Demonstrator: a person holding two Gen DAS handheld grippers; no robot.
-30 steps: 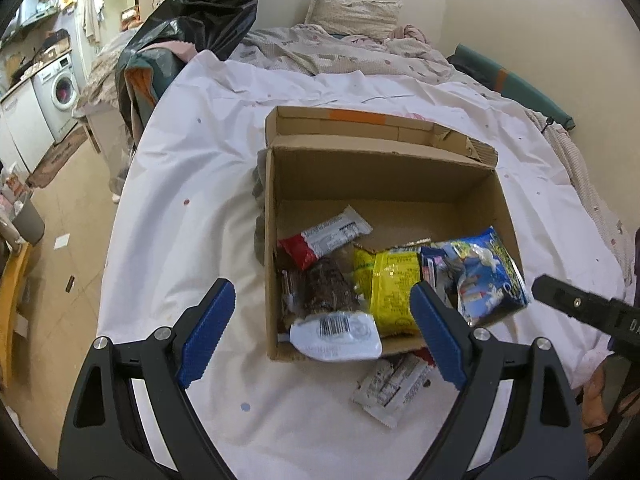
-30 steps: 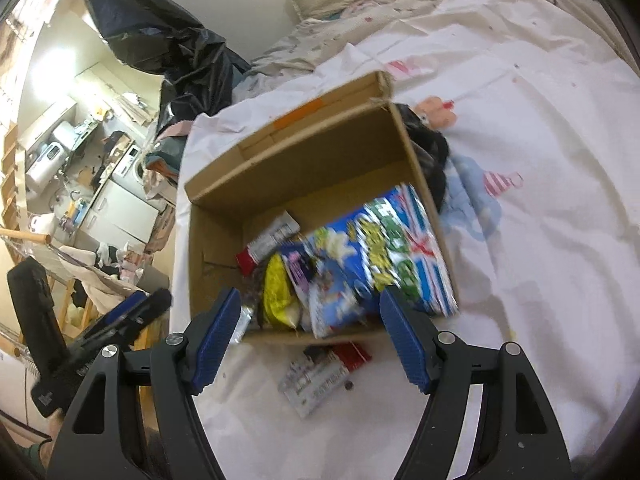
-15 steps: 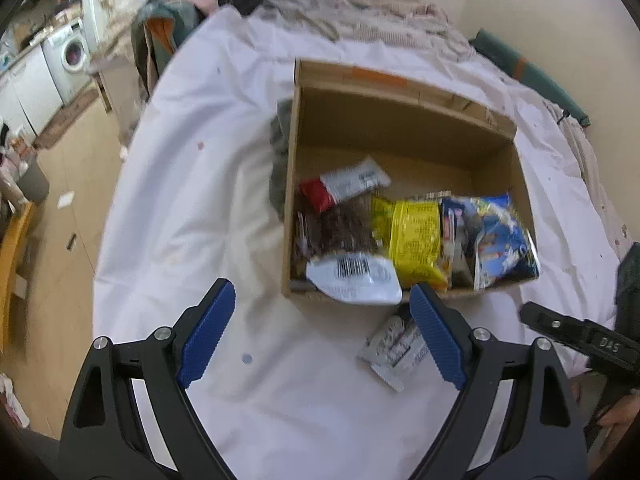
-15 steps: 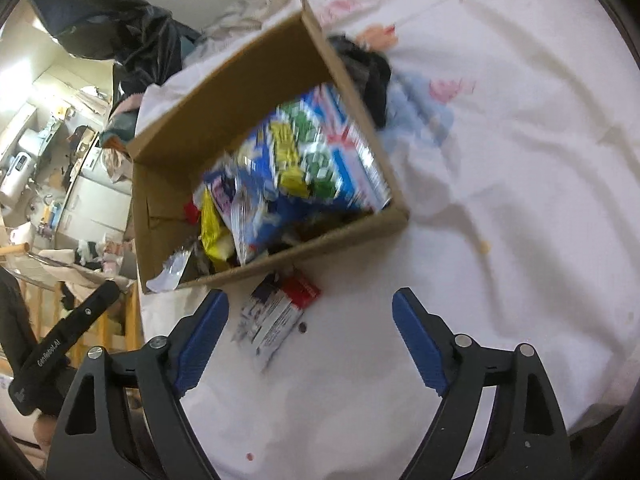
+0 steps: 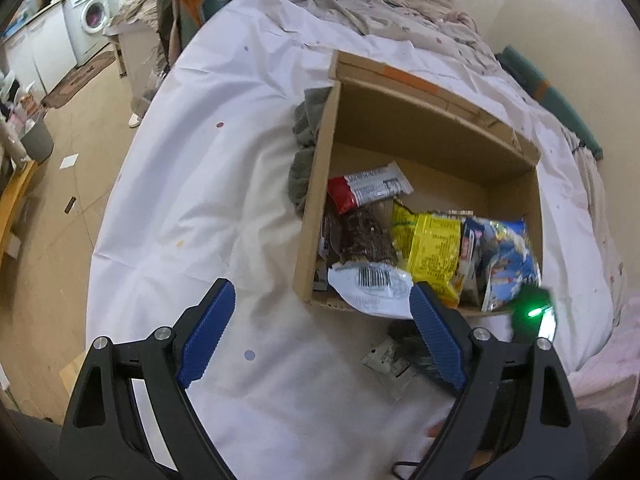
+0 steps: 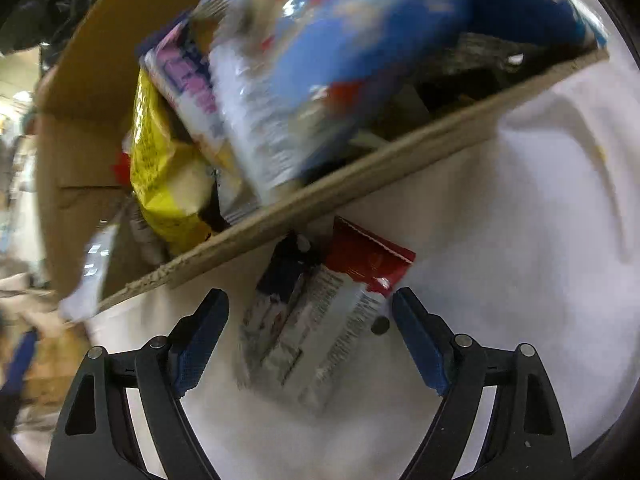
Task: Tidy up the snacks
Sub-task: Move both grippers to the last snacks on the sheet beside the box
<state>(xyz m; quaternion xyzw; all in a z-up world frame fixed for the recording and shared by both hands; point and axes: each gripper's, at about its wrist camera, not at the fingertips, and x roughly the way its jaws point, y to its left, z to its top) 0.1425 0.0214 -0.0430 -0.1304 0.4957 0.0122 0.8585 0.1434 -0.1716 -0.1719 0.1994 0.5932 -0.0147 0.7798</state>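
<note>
While one wrapper point(image 6: 320, 320) lies outside, one box point(image 5: 316, 216) holds five packets.

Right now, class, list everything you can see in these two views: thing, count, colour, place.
Cardboard box: one, brown, open, on the white sheet.
White sheet: one, covering the bed.
Red-and-white bar: one, in the box, left.
Dark brown packet: one, in the box.
White barcode packet: one, over the near edge.
Yellow bag: one, in the box, middle.
Blue bag: one, in the box, right.
Loose red-and-white packet: one, outside the box.
Grey cloth: one, left of the box.
Washing machine: one, white, far left.
Left gripper: open.
Right gripper: open, around the loose packet.
</note>
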